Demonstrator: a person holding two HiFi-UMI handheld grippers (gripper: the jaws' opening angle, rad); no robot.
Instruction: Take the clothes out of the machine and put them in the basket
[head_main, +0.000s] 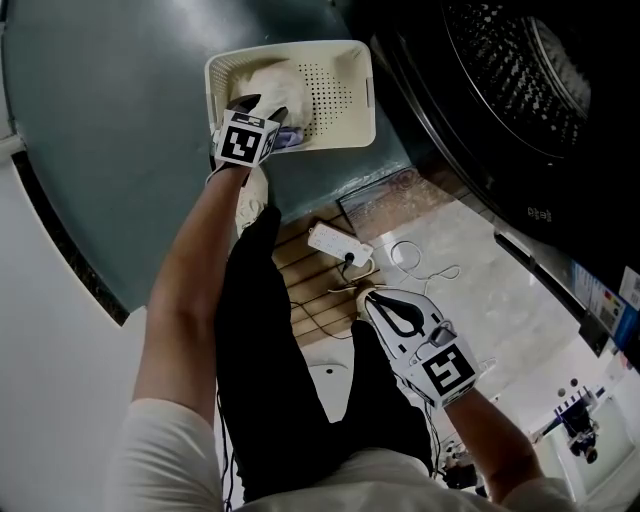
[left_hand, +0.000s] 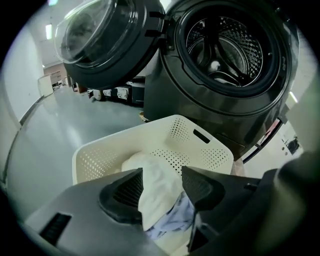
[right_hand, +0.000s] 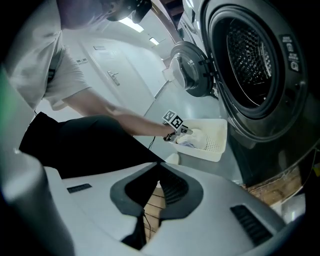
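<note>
I'm holding my left tongs (left_hand: 162, 186) wide over the basket (left_hand: 100, 150), white cloth (left_hand: 150, 167) between (probably loose); right tongs (right_hand: 158, 167) are resting closed.

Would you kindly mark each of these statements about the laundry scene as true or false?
1. The machine door stands open. True.
2. The basket is empty. False: a white cloth and a bluish cloth lie in it.
3. The left gripper has its jaws apart with cloth between them. True.
4. The right gripper grips a garment. False: its jaws are together, with nothing between them.
5. A power strip lies on the floor. True.
</note>
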